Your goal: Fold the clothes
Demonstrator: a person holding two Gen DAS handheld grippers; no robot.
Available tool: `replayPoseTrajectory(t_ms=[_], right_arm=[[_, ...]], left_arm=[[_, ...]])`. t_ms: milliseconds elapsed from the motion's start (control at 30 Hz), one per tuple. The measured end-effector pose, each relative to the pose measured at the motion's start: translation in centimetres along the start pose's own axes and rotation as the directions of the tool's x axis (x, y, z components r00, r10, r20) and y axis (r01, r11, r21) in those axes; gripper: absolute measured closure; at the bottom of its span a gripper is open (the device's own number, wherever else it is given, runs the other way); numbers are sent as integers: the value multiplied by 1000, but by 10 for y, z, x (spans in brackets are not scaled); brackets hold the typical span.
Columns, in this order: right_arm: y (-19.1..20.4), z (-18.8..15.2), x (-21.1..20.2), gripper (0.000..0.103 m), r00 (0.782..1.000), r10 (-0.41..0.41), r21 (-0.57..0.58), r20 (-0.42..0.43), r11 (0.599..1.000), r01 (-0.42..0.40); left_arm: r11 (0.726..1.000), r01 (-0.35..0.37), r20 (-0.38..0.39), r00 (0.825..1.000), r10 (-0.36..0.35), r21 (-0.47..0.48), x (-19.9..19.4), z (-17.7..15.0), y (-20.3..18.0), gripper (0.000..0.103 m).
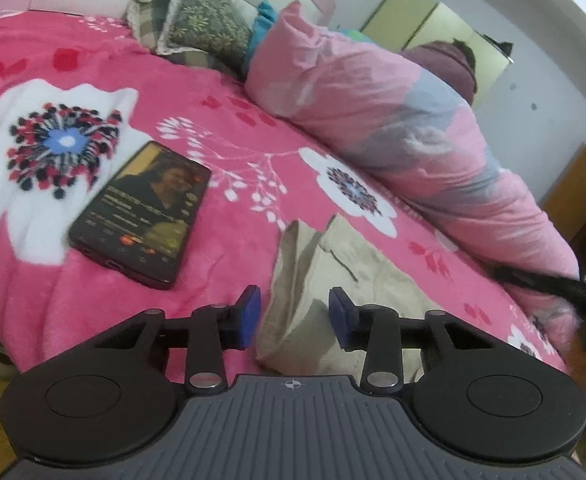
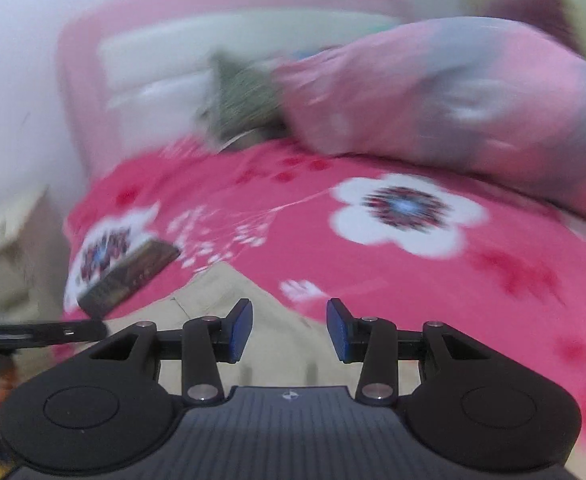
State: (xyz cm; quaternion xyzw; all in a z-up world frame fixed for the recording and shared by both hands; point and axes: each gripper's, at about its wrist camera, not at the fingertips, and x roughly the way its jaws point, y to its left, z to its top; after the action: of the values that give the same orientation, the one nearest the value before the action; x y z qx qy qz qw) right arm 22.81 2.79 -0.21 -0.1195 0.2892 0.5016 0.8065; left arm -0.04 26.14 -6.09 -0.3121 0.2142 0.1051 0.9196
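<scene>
A beige garment (image 1: 353,264) lies crumpled on the pink flowered blanket (image 1: 233,128) of a bed. My left gripper (image 1: 295,316) hovers low over its near edge, and a raised fold of the cloth stands between the blue pads without either pad pressing on it. In the right wrist view, which is blurred, the same beige garment (image 2: 213,292) lies below my right gripper (image 2: 289,328). Its jaws stand apart with nothing gripped. A dark, blurred shape (image 1: 553,284) crosses the right edge of the left wrist view.
A phone (image 1: 141,212) with a lit screen lies on the blanket left of the garment, seen too as the phone (image 2: 129,276). A rolled pink duvet (image 1: 393,120) runs along the right. Green patterned pillows (image 1: 205,20) lean on the headboard. Wooden furniture (image 1: 581,184) stands beyond.
</scene>
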Motion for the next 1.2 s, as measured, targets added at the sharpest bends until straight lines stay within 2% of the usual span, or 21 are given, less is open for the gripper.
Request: replayPoseTrajectory(t_ms=[33, 133, 267, 300, 333, 433, 533, 600, 767, 933, 1033, 1100, 1200], right_arm=[[2, 2, 18, 59, 999, 23, -14, -28, 1000, -23], [9, 7, 70, 59, 990, 90, -49, -113, 994, -96], [13, 1, 101, 62, 963, 172, -41, -208, 982, -184], [15, -1, 100, 71, 966, 151, -62, -210, 984, -167], [18, -3, 99, 84, 969, 131, -83, -210, 985, -151], [21, -4, 88, 98, 983, 110, -88, -149, 988, -124], [27, -3, 74, 99, 990, 115, -90, -79, 988, -122], [33, 2, 72, 99, 987, 146, -100, -62, 983, -152], [44, 10, 91, 100, 979, 170, -166, -110, 968, -186], [45, 6, 114, 99, 976, 162, -201, -144, 961, -189], [46, -7, 129, 99, 975, 147, -201, -164, 963, -180], [46, -11, 131, 99, 979, 134, -198, -151, 967, -163], [41, -7, 123, 95, 982, 136, -123, -130, 981, -152]], left_arm=[[1000, 6, -5, 1000, -6, 0, 0, -1, 1, 74], [999, 33, -27, 999, -33, -1, 0, -3, 4, 75], [996, 86, -59, 994, -88, -23, -1, -3, 14, 75], [995, 97, -59, 993, -99, -36, -1, -2, 16, 76], [993, 106, -57, 992, -109, -46, -2, -2, 18, 80], [992, 121, -44, 991, -123, -39, -5, -4, 19, 88], [987, 153, -46, 987, -155, -44, -9, -5, 19, 91], [980, 181, -61, 981, -186, -85, -11, -4, 27, 92], [960, 221, -86, 967, -238, -169, -14, -4, 44, 93], [962, 220, -96, 967, -237, -161, -15, -7, 46, 93], [966, 211, -99, 969, -227, -150, -16, -4, 48, 91], [974, 192, -81, 976, -203, -123, -21, 1, 47, 91], [983, 169, -24, 985, -172, -73, -36, 11, 42, 88]])
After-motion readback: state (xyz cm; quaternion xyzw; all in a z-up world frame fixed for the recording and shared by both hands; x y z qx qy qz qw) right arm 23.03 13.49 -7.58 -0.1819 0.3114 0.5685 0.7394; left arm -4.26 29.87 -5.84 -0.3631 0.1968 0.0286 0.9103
